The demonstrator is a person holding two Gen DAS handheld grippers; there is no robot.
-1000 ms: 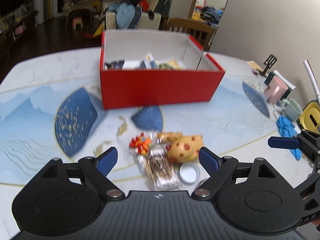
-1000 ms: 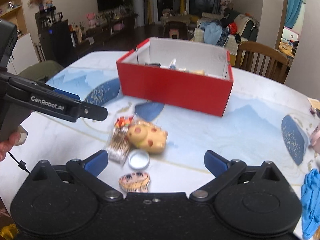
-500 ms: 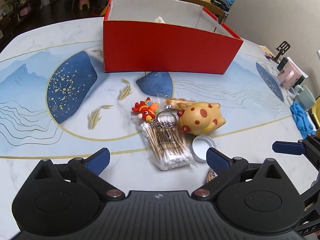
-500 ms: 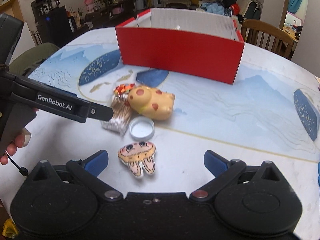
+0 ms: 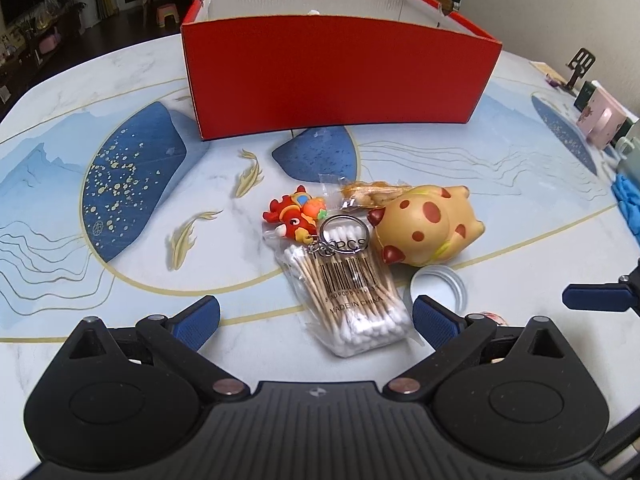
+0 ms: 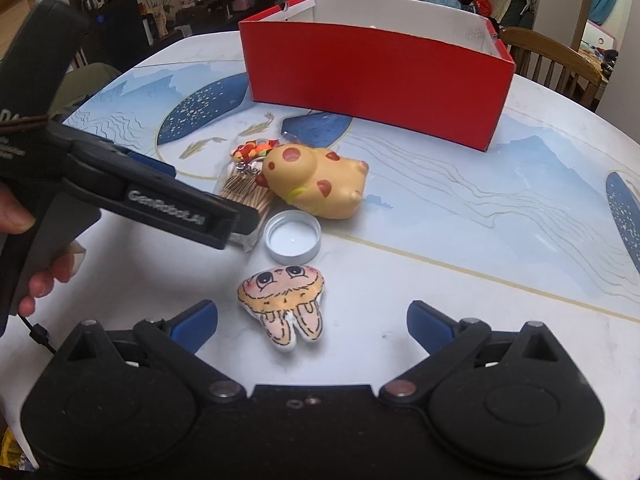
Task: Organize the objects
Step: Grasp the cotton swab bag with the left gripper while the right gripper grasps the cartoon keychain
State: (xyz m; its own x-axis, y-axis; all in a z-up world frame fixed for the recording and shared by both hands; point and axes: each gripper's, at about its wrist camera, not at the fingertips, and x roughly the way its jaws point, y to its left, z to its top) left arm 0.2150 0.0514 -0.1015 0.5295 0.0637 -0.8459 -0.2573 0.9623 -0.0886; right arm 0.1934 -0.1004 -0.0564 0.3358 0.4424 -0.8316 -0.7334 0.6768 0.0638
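A red box (image 5: 340,76) stands open at the back of the table; it also shows in the right wrist view (image 6: 376,72). In front of it lie a bag of cotton swabs (image 5: 352,292), a red dragon keychain (image 5: 296,216), a yellow spotted squishy animal (image 5: 424,224) and a white lid (image 5: 440,284). My left gripper (image 5: 316,320) is open, with the swab bag between its fingertips. My right gripper (image 6: 312,320) is open around a bunny-face plush (image 6: 286,300). The squishy animal (image 6: 316,180) and the lid (image 6: 293,238) lie just beyond it.
At the right table edge are a pink box (image 5: 604,120), a phone stand (image 5: 580,68) and blue cloth (image 5: 630,204). A wooden chair (image 6: 556,60) stands behind the table. The left gripper's body (image 6: 120,196) crosses the right wrist view at the left.
Both grippers have lowered and moved forward to the objects. The swab bag now sits between my left fingertips and the bunny plush between my right fingertips.
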